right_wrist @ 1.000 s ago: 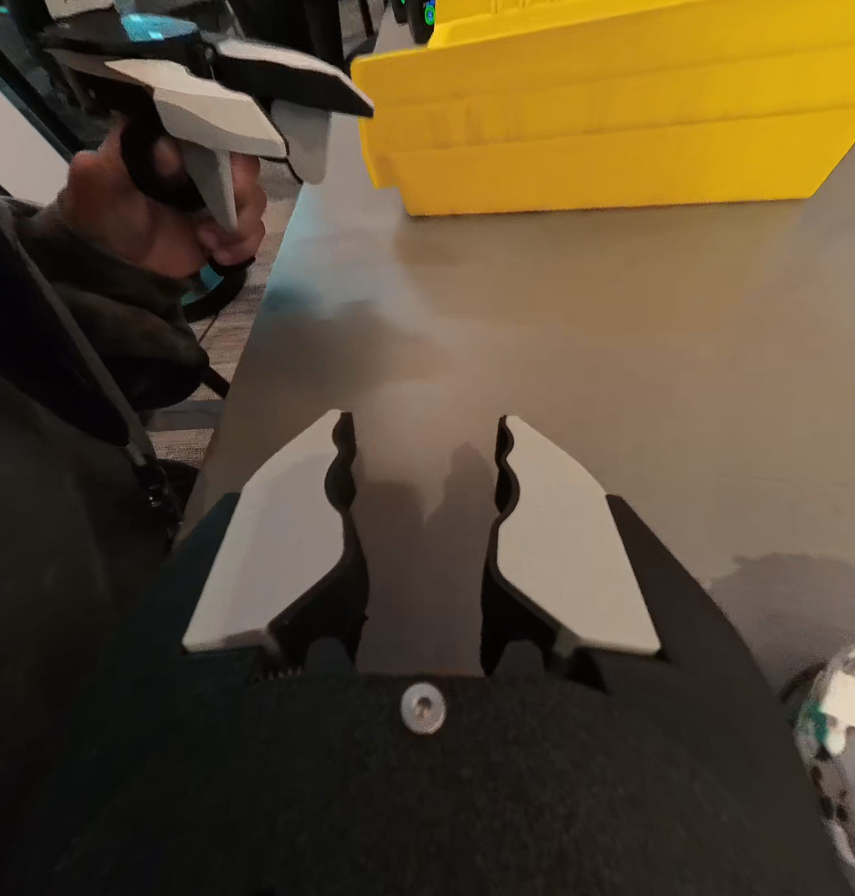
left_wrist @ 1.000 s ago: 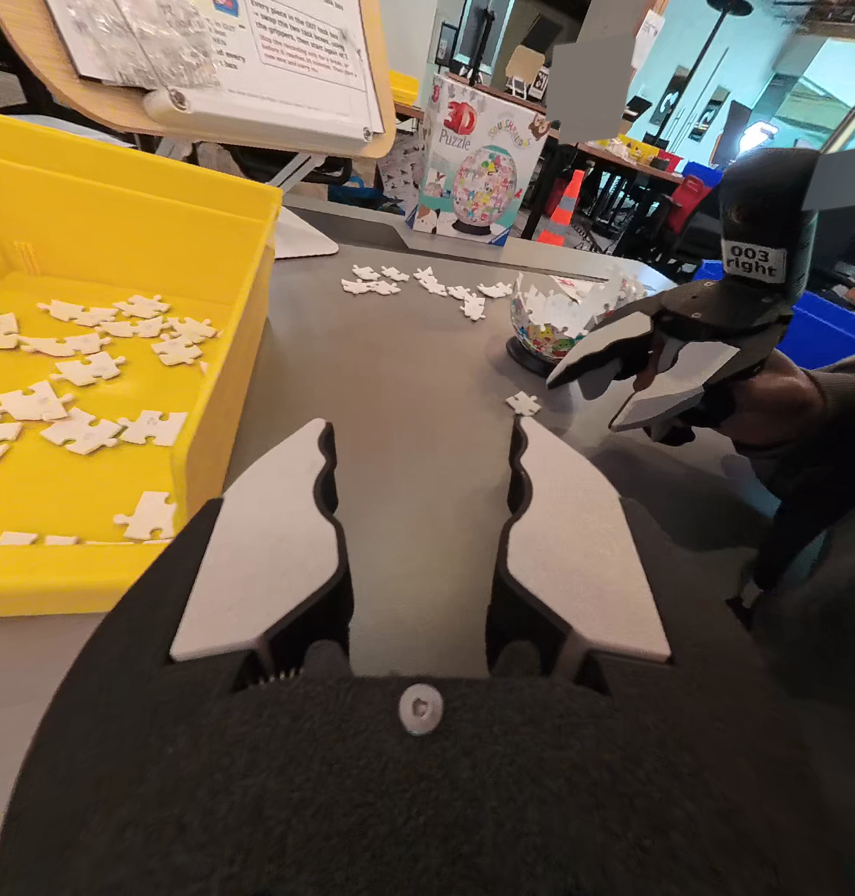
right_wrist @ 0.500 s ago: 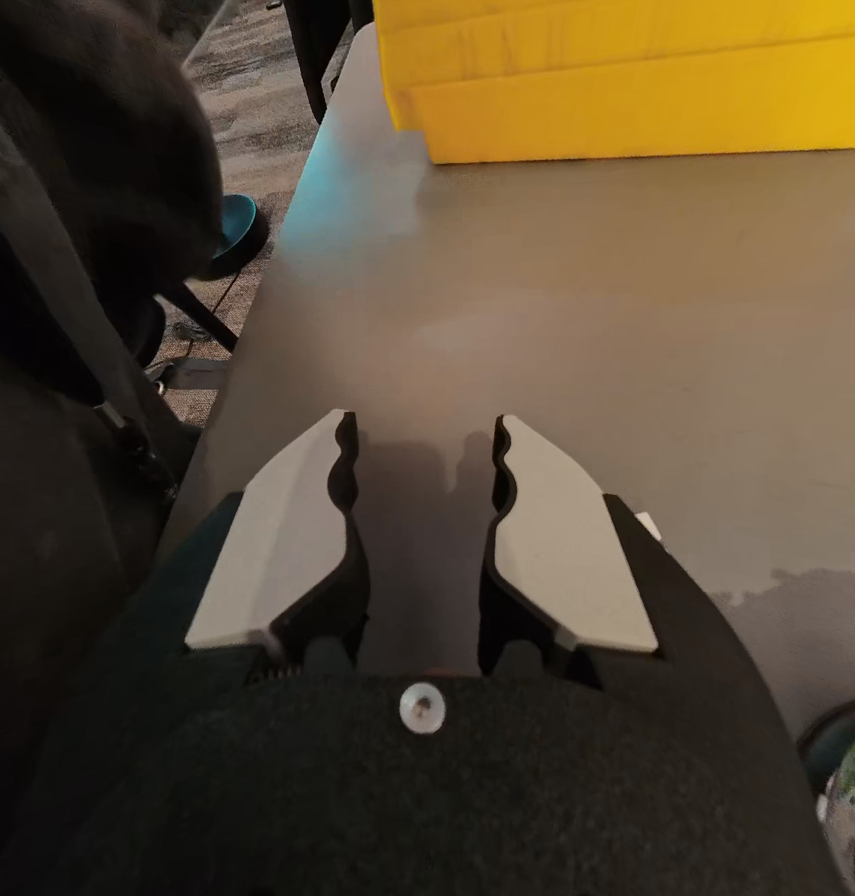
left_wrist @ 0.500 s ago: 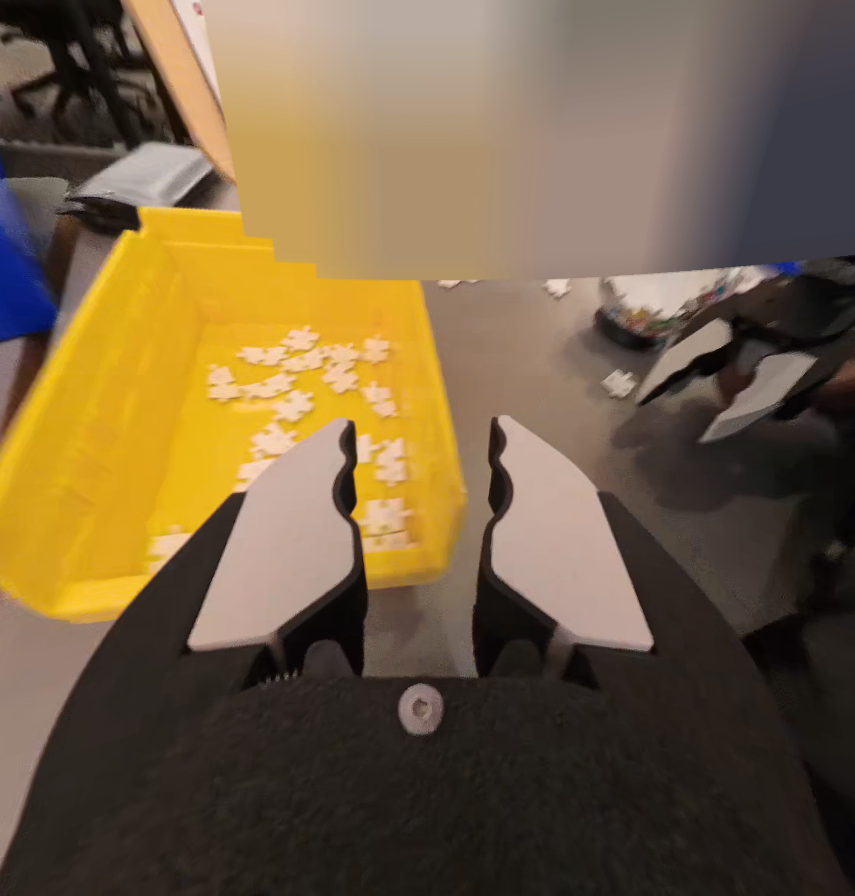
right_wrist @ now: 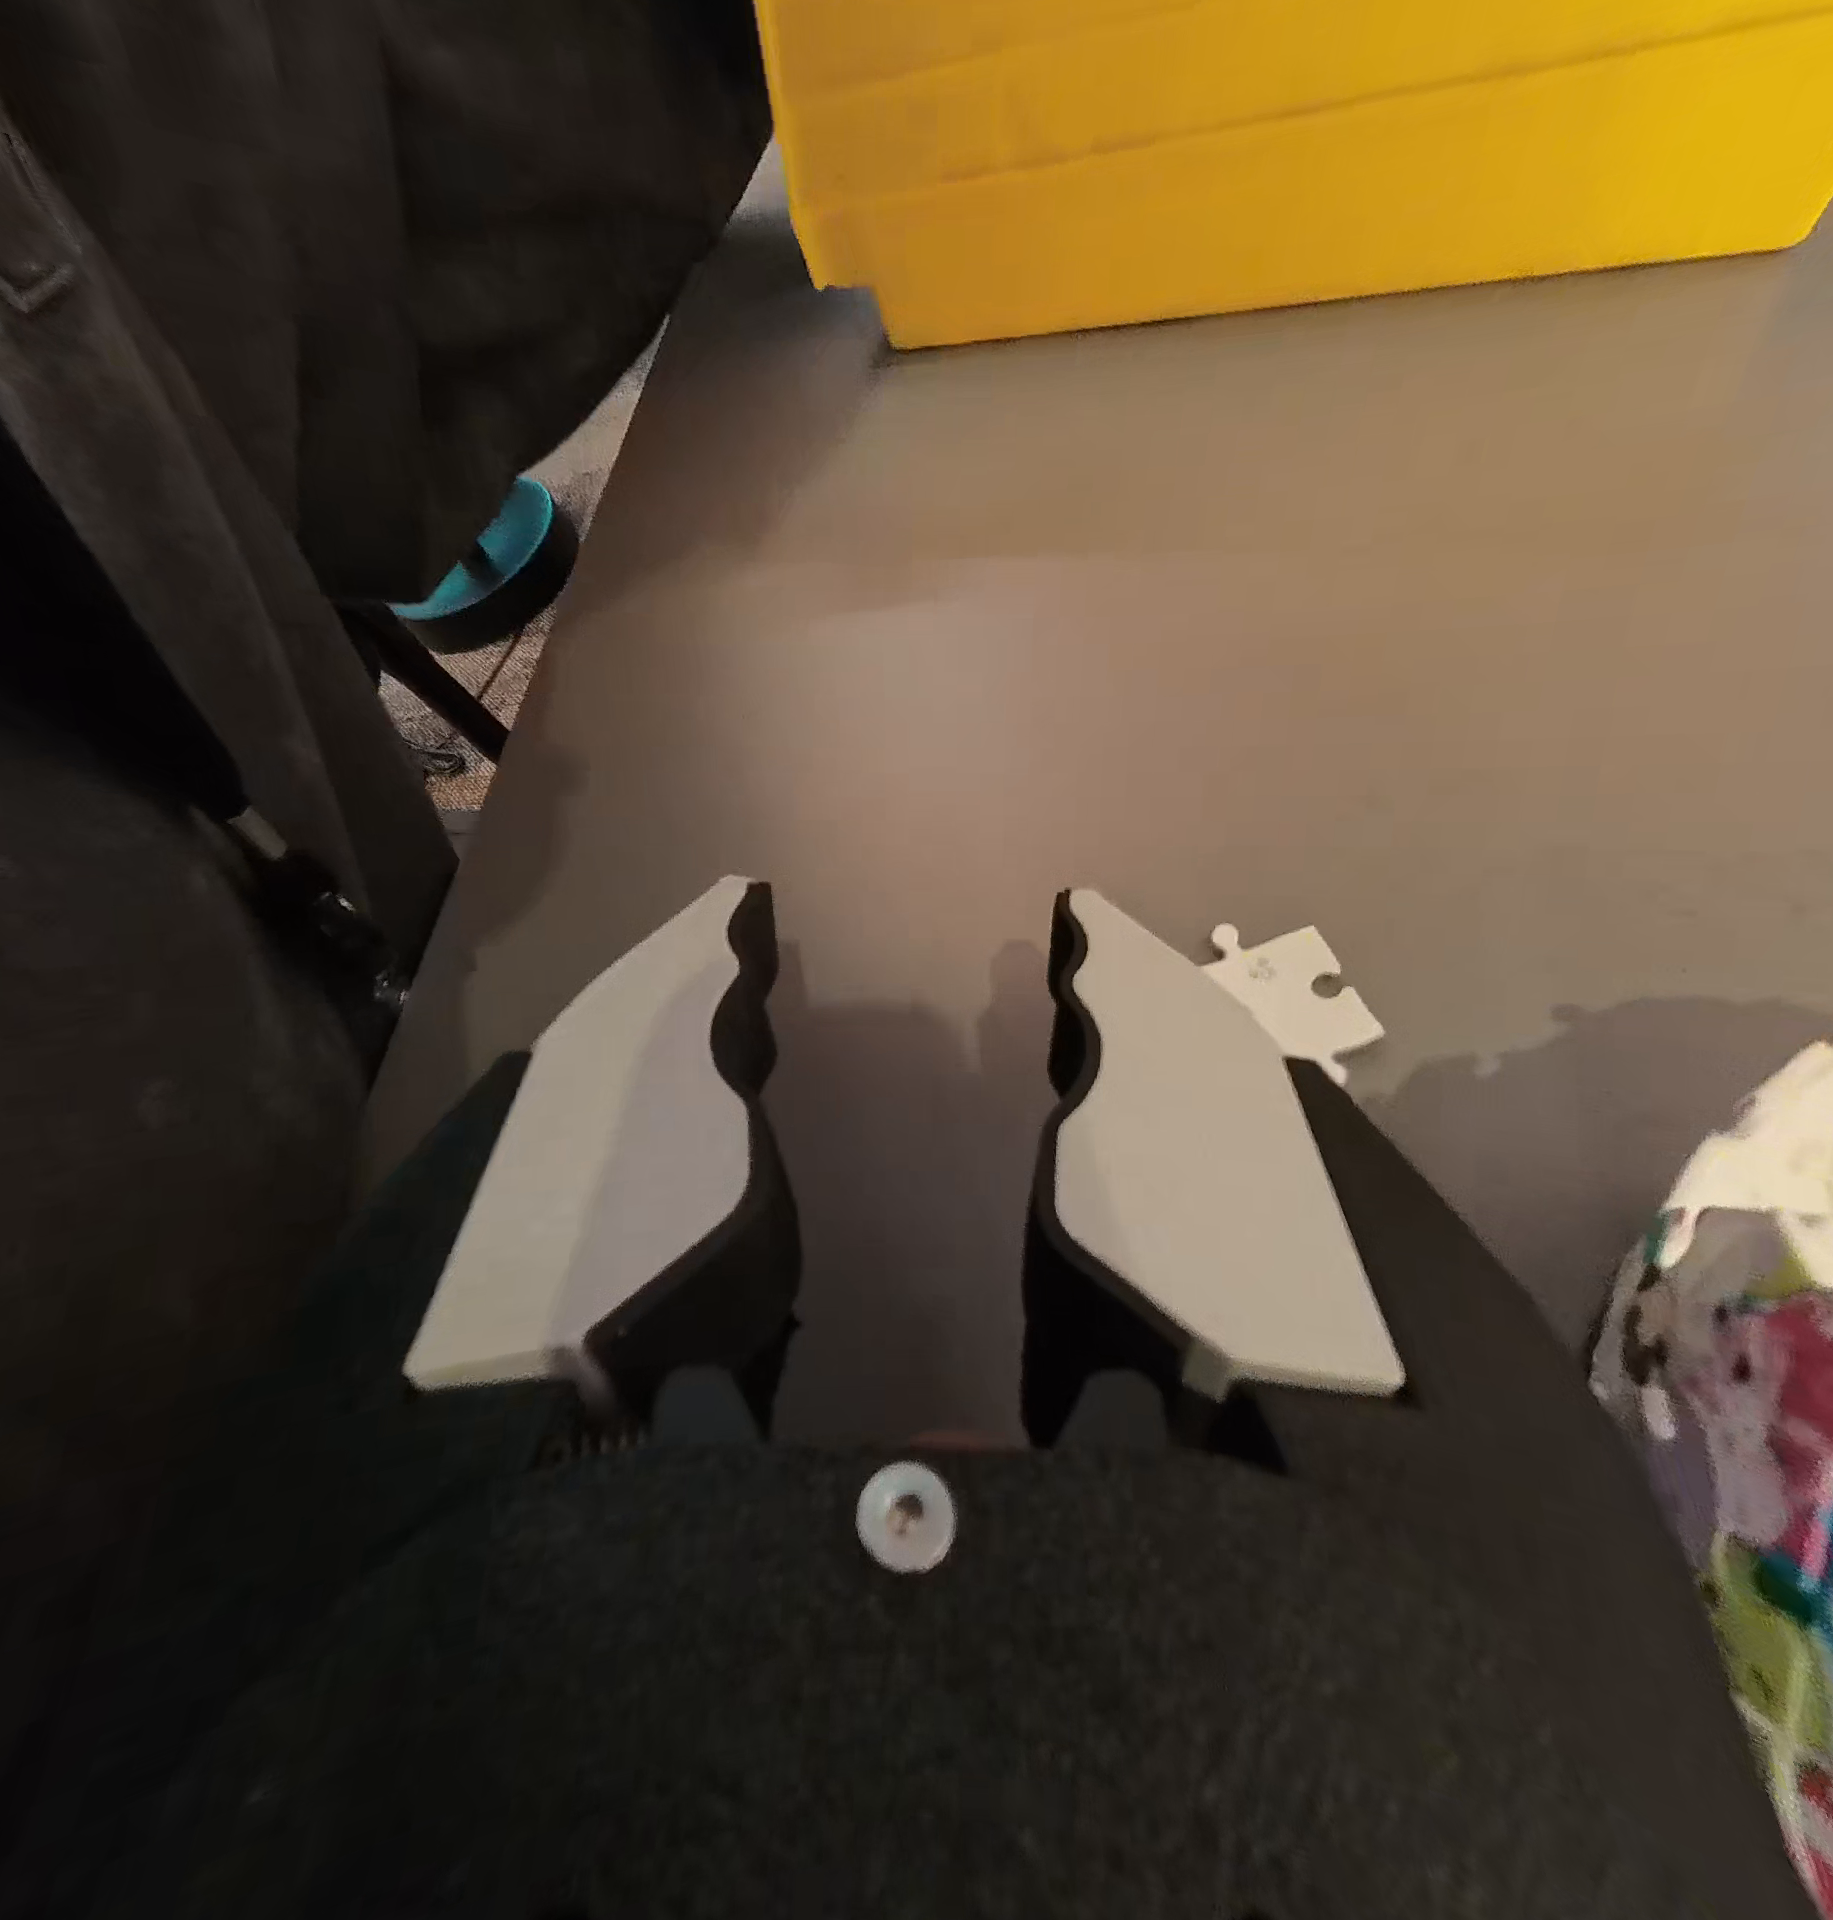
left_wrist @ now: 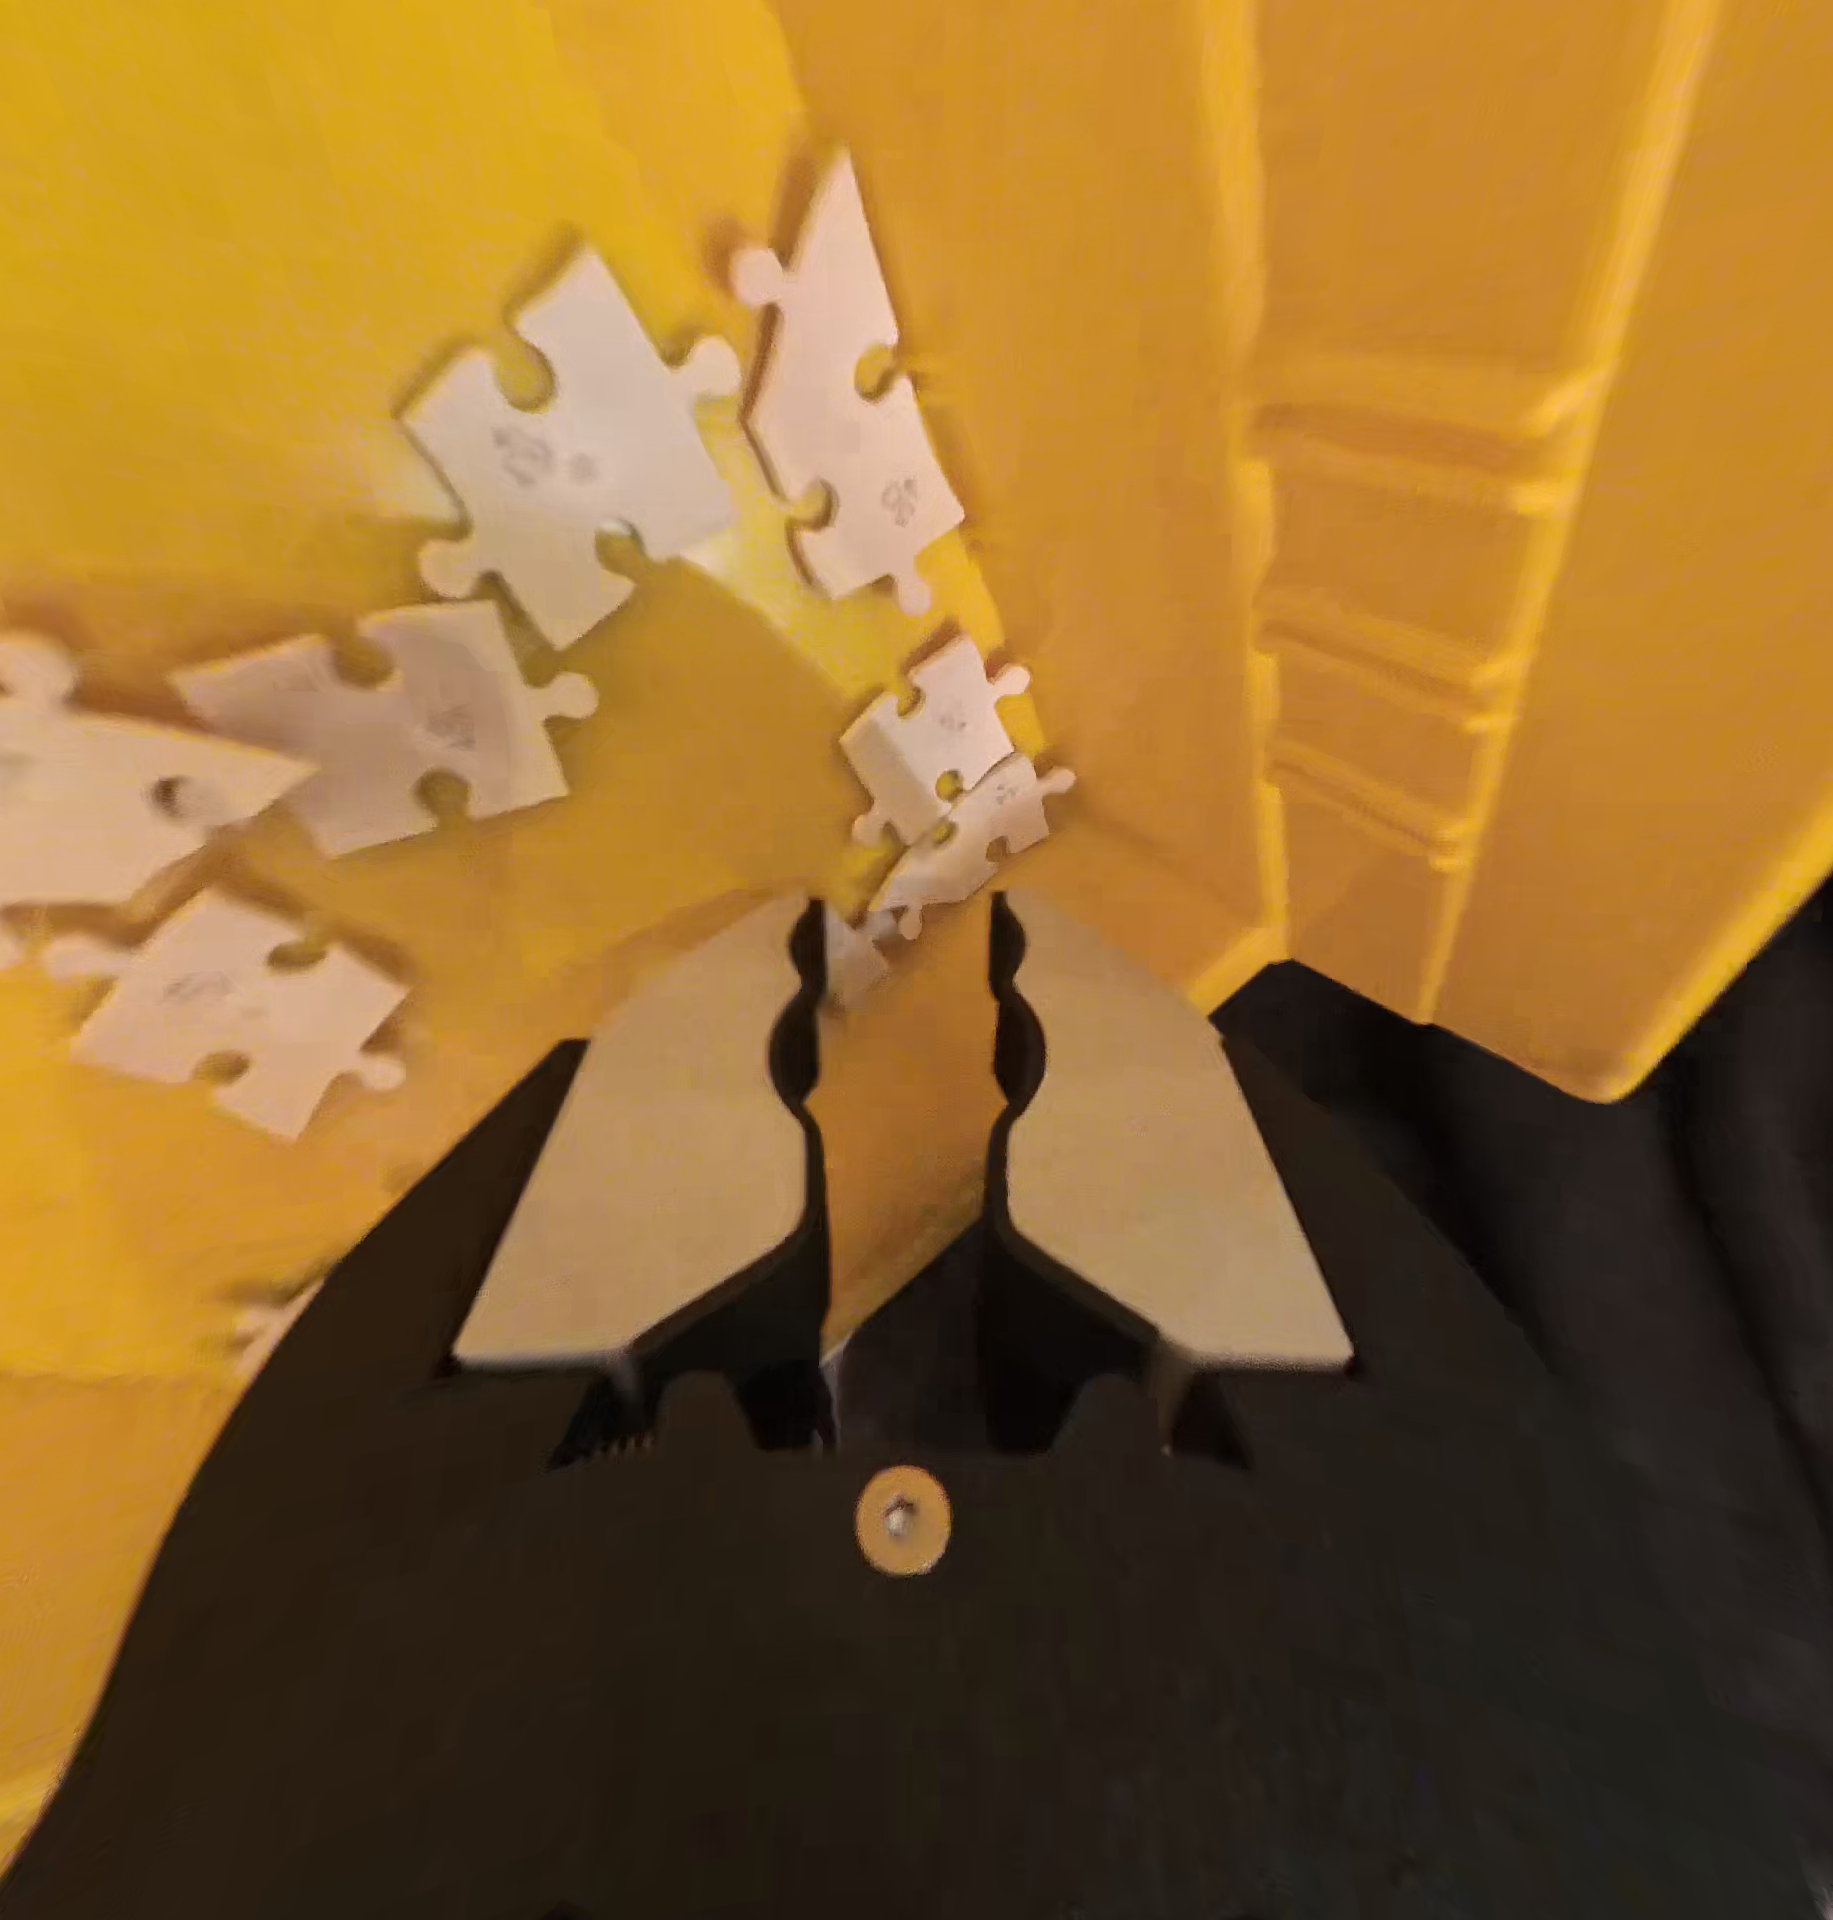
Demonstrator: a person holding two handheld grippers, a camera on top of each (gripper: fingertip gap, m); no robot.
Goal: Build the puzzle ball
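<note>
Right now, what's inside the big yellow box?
Inside the yellow bin, white puzzle pieces lie scattered blank side up on its floor. The open left gripper reaches in, its tips at one small piece. The gripper's black body hides the floor beneath it.

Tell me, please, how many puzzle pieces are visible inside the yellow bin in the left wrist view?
8, perhaps more hidden: two at top, two stacked by the wall, one middle, one at the left edge, one lower left, a sliver at the left claw.
</note>
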